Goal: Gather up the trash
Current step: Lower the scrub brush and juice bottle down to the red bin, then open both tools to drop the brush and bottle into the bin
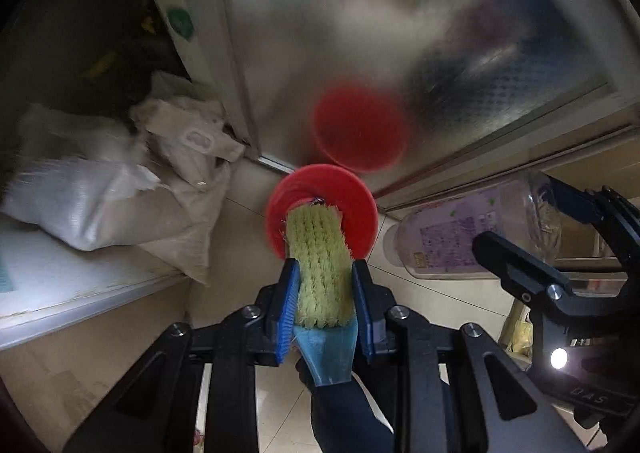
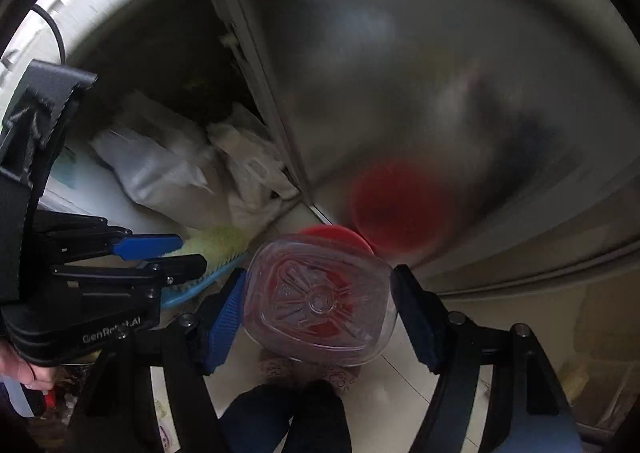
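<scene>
Left tongs (image 1: 324,293) clamp brush (image 1: 320,269); bin (image 1: 322,213) half hidden, blurred.

Floor (image 1: 420,293) – pale glossy tile, thin dark joints. Red bin (image 1: 322,209) stands on it at foot of frosted glass door (image 1: 360,53), its red reflection showing in glass. Left of bin, low white platform (image 1: 60,277) raised above tile – white woven sacks (image 1: 100,205) heaped on it, slumping over edge toward door frame. Patterned slippers (image 2: 276,369) on tile at bottom of right view.
</scene>
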`<state>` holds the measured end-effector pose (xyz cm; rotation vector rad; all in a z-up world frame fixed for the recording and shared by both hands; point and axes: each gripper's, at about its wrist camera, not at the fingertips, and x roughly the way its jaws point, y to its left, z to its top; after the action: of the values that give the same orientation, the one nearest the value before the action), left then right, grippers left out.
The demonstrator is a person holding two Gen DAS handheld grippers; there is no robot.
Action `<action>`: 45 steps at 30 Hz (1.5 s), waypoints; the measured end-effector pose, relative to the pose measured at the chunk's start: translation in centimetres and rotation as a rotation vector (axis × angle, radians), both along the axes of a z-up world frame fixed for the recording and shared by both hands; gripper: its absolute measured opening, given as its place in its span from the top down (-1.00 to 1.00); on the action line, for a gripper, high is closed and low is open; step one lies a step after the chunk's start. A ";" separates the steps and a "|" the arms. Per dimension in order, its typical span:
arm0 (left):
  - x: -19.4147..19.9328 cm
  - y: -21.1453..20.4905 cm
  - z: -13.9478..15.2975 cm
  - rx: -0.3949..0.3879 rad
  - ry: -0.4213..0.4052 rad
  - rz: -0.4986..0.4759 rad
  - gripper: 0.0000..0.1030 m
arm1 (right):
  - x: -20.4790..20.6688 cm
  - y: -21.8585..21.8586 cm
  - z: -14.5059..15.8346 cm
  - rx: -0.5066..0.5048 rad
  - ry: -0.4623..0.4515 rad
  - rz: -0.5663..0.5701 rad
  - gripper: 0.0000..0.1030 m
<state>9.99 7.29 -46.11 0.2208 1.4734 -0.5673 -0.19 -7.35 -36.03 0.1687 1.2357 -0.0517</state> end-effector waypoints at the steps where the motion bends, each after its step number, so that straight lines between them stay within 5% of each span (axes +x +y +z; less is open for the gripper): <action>1: 0.1 -0.1 -0.9 0.000 0.006 -0.001 0.52 | -0.1 -0.1 -1.1 -0.008 0.007 -0.007 -0.35; 9: 0.3 -1.5 -4.2 -0.038 0.020 -0.029 0.36 | 0.3 -1.2 -3.7 -0.014 0.055 -0.069 -0.35; 11: 0.3 -1.8 -3.8 -0.060 0.029 -0.031 -0.11 | 0.2 -1.5 -3.4 -0.015 0.058 -0.077 -0.35; 14: 0.7 -2.0 -3.4 -0.074 0.027 -0.024 -0.48 | 0.2 -1.7 -3.1 -0.012 0.053 -0.078 -0.35; 17: 0.8 -2.4 -2.5 -0.041 -0.013 -0.039 -0.61 | 0.4 -1.9 -2.9 -0.007 0.051 -0.080 -0.35; 23: 0.7 -1.4 -1.6 0.022 -0.072 -0.035 -0.75 | 1.0 -1.3 -3.4 0.006 0.049 -0.053 -0.35; 36: 1.0 2.7 -3.0 0.086 -0.068 0.049 -0.98 | 2.7 0.6 -5.1 0.025 0.089 0.028 -0.36; 45: 1.0 4.3 -3.3 0.066 -0.037 0.081 -0.99 | 3.8 1.7 -6.4 0.019 0.132 0.080 -0.36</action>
<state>11.01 11.56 -49.40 0.2204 1.4598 -0.4477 3.61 -5.69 -42.46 0.1335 1.3741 0.0182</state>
